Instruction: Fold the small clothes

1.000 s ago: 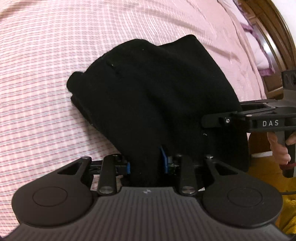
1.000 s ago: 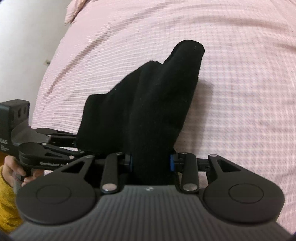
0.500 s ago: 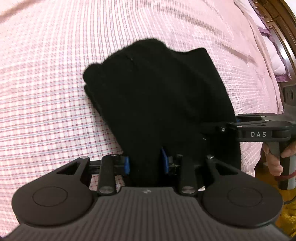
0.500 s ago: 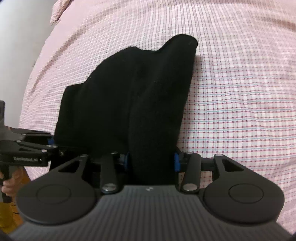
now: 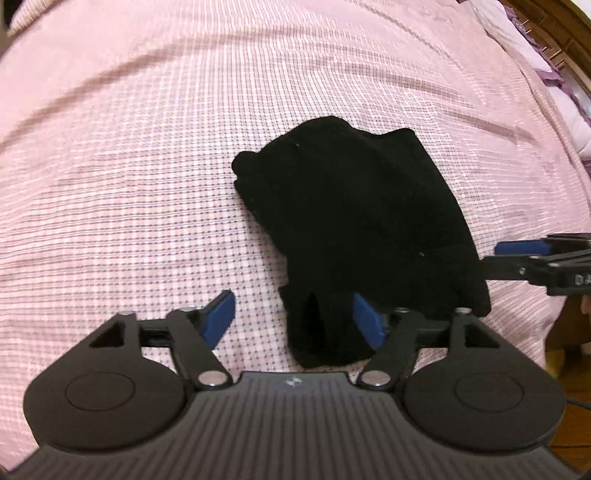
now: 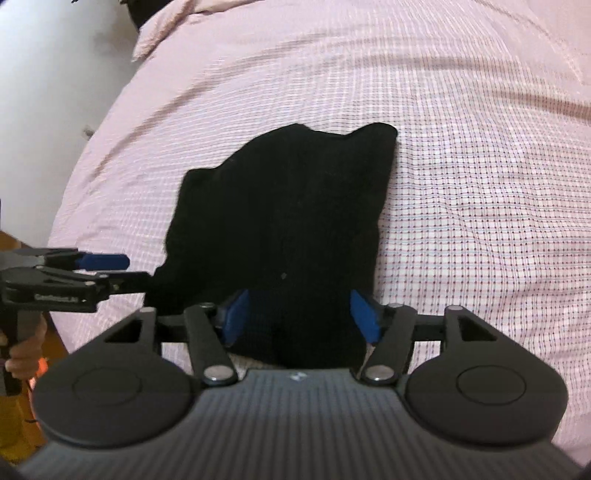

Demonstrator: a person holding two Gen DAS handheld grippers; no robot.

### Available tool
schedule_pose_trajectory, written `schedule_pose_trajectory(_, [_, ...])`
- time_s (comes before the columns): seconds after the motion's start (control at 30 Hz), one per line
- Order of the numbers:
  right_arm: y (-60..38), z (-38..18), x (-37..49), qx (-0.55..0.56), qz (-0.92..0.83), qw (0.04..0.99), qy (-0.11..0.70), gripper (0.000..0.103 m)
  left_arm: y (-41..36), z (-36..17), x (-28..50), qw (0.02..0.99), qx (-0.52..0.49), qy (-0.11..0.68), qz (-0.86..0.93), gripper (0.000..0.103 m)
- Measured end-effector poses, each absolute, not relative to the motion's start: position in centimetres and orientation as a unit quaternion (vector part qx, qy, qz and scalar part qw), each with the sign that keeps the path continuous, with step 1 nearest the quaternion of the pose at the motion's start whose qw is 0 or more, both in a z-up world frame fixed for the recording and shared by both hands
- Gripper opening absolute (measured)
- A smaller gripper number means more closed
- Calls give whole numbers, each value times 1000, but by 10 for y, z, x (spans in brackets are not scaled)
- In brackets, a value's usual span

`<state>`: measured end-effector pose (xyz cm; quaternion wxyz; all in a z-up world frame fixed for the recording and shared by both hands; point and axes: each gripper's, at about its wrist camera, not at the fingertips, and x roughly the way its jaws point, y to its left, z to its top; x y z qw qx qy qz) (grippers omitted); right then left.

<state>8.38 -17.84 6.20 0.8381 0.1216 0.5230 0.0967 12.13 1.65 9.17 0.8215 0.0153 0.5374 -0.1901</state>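
A small black garment (image 5: 354,206) lies folded and flat on the pink checked bedspread (image 5: 129,166). It also shows in the right wrist view (image 6: 288,214). My left gripper (image 5: 293,319) is open, its blue pads apart, with the garment's near corner lying loose between them. My right gripper (image 6: 301,314) is open too, its pads wide on either side of the garment's near edge. Each gripper shows in the other's view, at the garment's side: the right one (image 5: 532,254), the left one (image 6: 92,266).
The bed's edge and a white wall (image 6: 44,74) are at the left of the right wrist view. A wooden headboard (image 5: 554,33) and purple pillows (image 5: 569,110) are at the upper right of the left wrist view. The bedspread spreads wide beyond the garment.
Both grippers were shut on the garment's near edge and held it up. They lowered it onto the bed and have both opened, so the garment now lies flat.
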Motion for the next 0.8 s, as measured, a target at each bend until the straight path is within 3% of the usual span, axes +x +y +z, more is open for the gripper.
schedule_pose_trajectory(0.13, [-166, 62, 66, 114, 101, 836, 528, 64, 6, 90, 95, 834, 40, 522, -176, 90])
schedule_pose_trajectory(0.47, [-151, 33, 30, 92, 89, 829, 545, 65, -9, 33, 47, 853, 52, 504, -129, 95])
schedule_pose_trajectory(0.8, [-146, -6, -6, 56, 48, 855, 513, 67, -24, -4, 31, 863, 32, 498, -78, 97])
